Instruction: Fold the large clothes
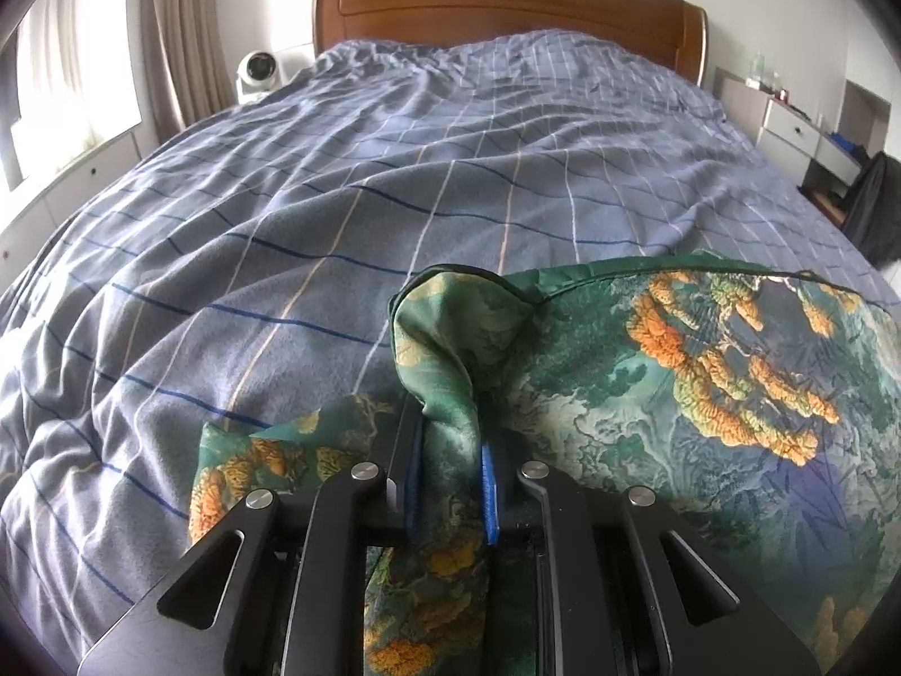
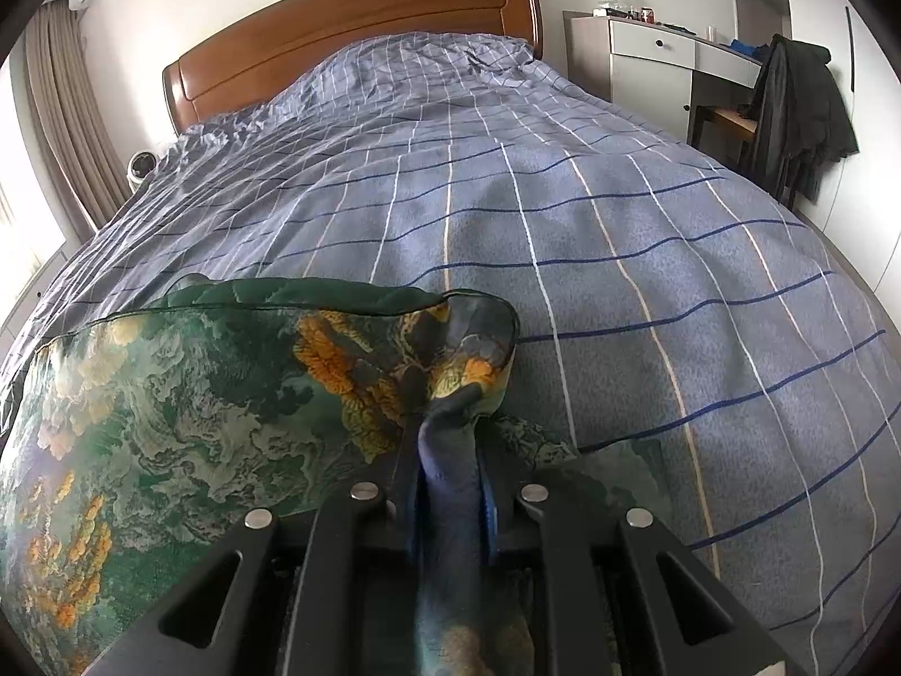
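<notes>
Left gripper [image 1: 450, 445] angled downward, jaws nearly together pinching bunched cloth [image 1: 445, 372], right gripper [image 2: 447, 450] likewise tilted down, apparently clamped on cloth

A bedroom in a home. A wide bed [image 1: 394, 180] fills the view, covered by a rumpled blue-grey checked duvet [image 2: 619, 259] — behind it a curved wooden headboard [image 1: 507, 5]. Beige curtains [image 1: 180, 39] hang beside a bright window [image 1: 67, 67]. Along the far wall stands a white dresser [image 2: 647, 67], and a dark jacket [image 2: 799, 112] is draped over a chair.
</notes>
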A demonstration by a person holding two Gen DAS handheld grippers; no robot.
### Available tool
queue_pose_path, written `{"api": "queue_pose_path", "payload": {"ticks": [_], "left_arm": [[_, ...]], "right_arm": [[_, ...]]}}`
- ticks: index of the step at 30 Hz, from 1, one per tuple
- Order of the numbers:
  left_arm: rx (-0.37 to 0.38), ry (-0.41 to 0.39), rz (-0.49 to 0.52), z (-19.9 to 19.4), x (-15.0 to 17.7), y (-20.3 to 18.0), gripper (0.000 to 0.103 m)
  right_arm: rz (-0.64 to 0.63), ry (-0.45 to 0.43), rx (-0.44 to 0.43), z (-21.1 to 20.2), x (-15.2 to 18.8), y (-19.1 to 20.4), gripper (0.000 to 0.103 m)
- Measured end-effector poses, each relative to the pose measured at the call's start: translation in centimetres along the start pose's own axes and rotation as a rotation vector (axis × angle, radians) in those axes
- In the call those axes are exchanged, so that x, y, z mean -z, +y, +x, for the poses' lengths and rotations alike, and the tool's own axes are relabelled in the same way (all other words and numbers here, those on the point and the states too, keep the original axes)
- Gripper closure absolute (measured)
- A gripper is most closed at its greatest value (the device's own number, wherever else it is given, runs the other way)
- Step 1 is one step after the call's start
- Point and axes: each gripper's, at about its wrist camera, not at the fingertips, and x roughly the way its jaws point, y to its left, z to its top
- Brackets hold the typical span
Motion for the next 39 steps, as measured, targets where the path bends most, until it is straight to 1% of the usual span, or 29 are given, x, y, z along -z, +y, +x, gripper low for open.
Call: {"api": "queue_pose_path", "payload": {"ticks": [5,8,10,15,17,18,19,20,21,22,24,26,28,29,30,31,33,35,37,39], "left_arm": [[0.004,-0.003,-0.007,-0.2,0.0,0.1,0.087],[0.000,-0.010,-0.019,-0.5,0.0,0.4,0.080],[-0.001,-0.014,-0.037,-0.7,0.0,0.7,0.071],[0.025,-0.001,-0.096,-1.1,-0.1,1.8,0.057],[0.036,0.021,-0.099,-1.4,-0.5,2.1,0.045],[0.048,0.035,-0.098,-1.6,-0.7,2.3,0.036],[0.057,0.044,-0.096,-1.9,-0.9,2.6,0.028],[0.059,0.049,-0.091,-2.4,-0.9,2.9,0.025],[0.053,0.053,-0.081,-2.9,-0.9,3.2,0.022],[0.043,0.056,-0.066,-3.6,-0.9,3.4,0.022],[0.027,0.051,-0.041,-5.0,-0.9,3.5,0.022],[0.023,0.034,-0.015,-6.6,-0.9,3.3,0.022],[0.034,0.006,0.020,-8.3,-1.2,2.3,0.021],[0.050,-0.009,0.040,-9.1,-1.4,1.3,0.021],[0.074,-0.022,0.056,-9.8,-1.7,0.1,0.019],[0.114,-0.032,0.075,-10.4,-2.1,-1.5,0.016],[0.178,-0.031,0.107,-10.7,-2.6,-4.4,0.013],[0.230,-0.010,0.155,-10.2,-3.1,-7.9,0.013],[0.240,0.015,0.208,-8.9,-3.6,-11.8,0.013],[0.216,0.042,0.228,-7.2,-4.1,-14.3,0.013]], "right_arm": [[0.015,-0.005,-0.011,-0.1,0.0,-0.3,0.083],[0.027,-0.011,-0.015,-0.1,0.0,-0.5,0.081],[0.029,-0.013,-0.015,-0.1,0.0,-0.5,0.081],[0.049,-0.011,-0.032,-0.1,0.0,-0.8,0.080],[0.073,0.006,-0.052,-0.1,-0.4,-1.4,0.077],[0.082,0.012,-0.057,-0.2,-0.6,-1.8,0.072],[0.099,0.020,-0.056,-0.5,-1.0,-2.2,0.062],[0.114,0.022,-0.051,-0.8,-1.4,-2.6,0.058],[0.123,0.022,-0.049,-1.2,-1.7,-3.0,0.050],[0.130,0.021,-0.048,-1.7,-2.0,-3.4,0.044],[0.124,0.009,-0.034,-3.0,-2.6,-4.0,0.042],[0.095,-0.025,-0.009,-4.7,-3.1,-4.1,0.042],[0.058,-0.066,0.004,-7.1,-3.5,-3.8,0.042],[0.037,-0.081,-0.009,-8.3,-3.6,-3.4,0.042],[0.016,-0.089,-0.025,-9.3,-3.6,-3.0,0.042],[-0.005,-0.092,-0.040,-10.1,-3.5,-2.6,0.042],[-0.066,-0.092,-0.101,-11.9,-2.7,-0.8,0.041],[-0.121,-0.066,-0.165,-12.7,-1.5,1.0,0.041],[-0.159,-0.035,-0.199,-12.8,-0.1,2.4,0.041],[-0.193,-0.008,-0.203,-12.3,1.8,3.7,0.041]]}}
